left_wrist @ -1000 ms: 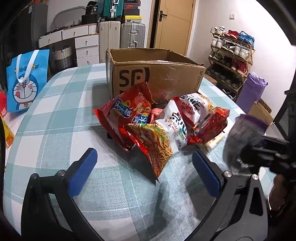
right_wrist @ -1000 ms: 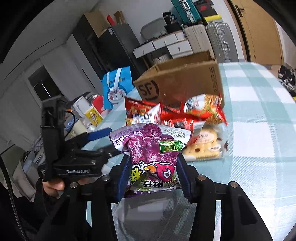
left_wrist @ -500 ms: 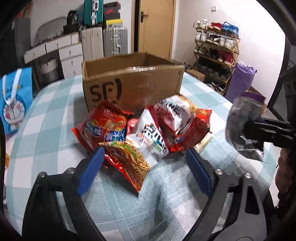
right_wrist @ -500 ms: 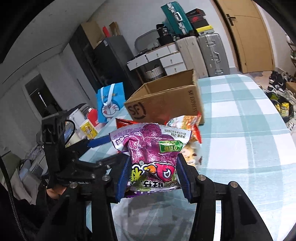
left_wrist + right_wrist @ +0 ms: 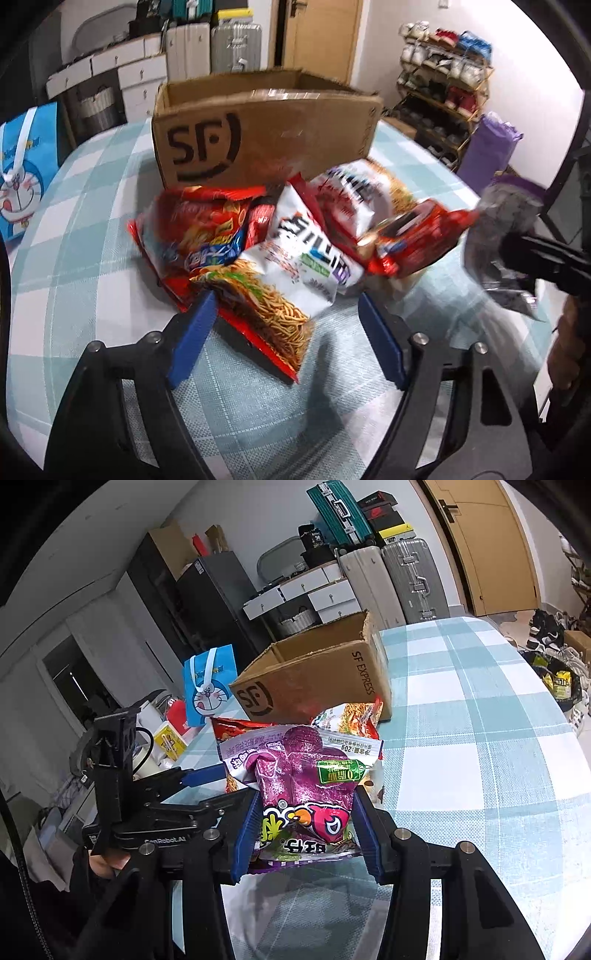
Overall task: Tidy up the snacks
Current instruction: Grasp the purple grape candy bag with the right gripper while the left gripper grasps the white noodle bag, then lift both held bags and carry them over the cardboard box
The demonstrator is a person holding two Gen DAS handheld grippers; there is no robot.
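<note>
The right gripper (image 5: 306, 823) squeezes a shiny purple snack bag (image 5: 303, 775) between its blue pads and holds it up above the checked blue-and-white worktop (image 5: 480, 738). The open brown cardboard box (image 5: 314, 679) stands ahead of it, past the pile of snacks. The grip is only on the bag's lower part, so the puffy top could flop over or slip out if the hand swings fast toward the box.

The left gripper (image 5: 284, 332) is about half open, and its jaws have just been closing. Nothing is pressed between them yet. A red noodle snack bag (image 5: 266, 306) lies between its pads, at the near edge of the pile. That bag sits partly under a white snack bag (image 5: 306, 258), so pinching it could drag the other bags along or push them off the worktop.

The left gripper tips steeply down at the pile. The right gripper tips down less.
</note>
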